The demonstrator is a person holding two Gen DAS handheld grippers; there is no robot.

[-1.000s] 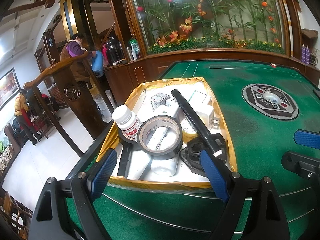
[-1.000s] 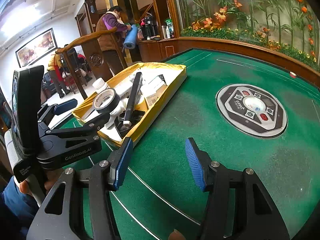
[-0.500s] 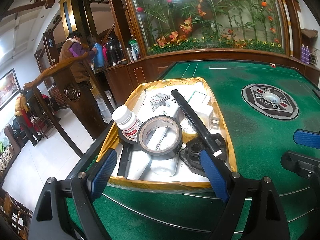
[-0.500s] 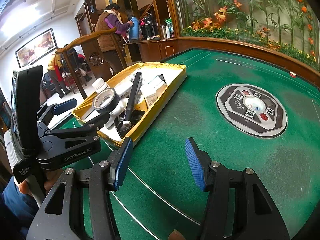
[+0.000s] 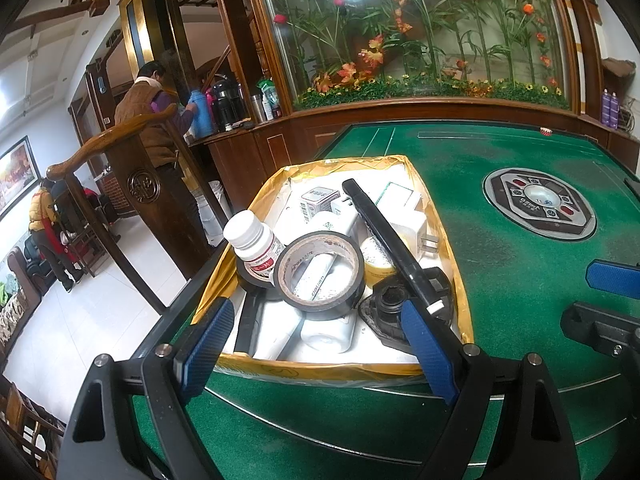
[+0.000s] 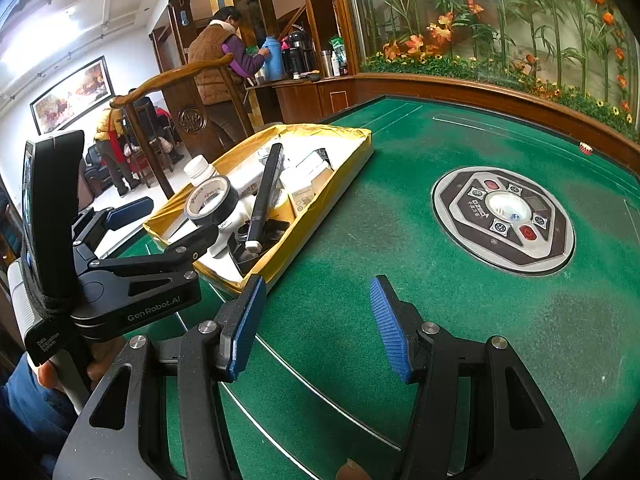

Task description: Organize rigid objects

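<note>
On the green table (image 5: 516,280), seen from the left wrist, a yellow box (image 5: 460,280) sits close ahead, crammed with objects. Leaning on the heap is a black tape roll (image 5: 320,272), with a white bottle (image 5: 252,240) just left of it and a long black bar (image 5: 384,232) lying slantwise across the pile to its right. White tubes and small cartons fill the rest. The left gripper (image 5: 316,344) hangs just short of the box's near wall, jaws spread wide with nothing between them. At the right edge a blue pad and black frame of the right gripper (image 5: 612,276) show.

From the right wrist, the box (image 6: 320,208) lies up and to the left, well apart from the right gripper (image 6: 316,324), whose jaws stand partly apart over bare felt, empty. The left gripper (image 6: 132,216) is at the left, beside the box's near corner, a hand (image 6: 96,364) on its grip. A round control panel (image 6: 504,220) is set in the table to the right. A person (image 6: 220,64) stands at a counter behind.
</note>
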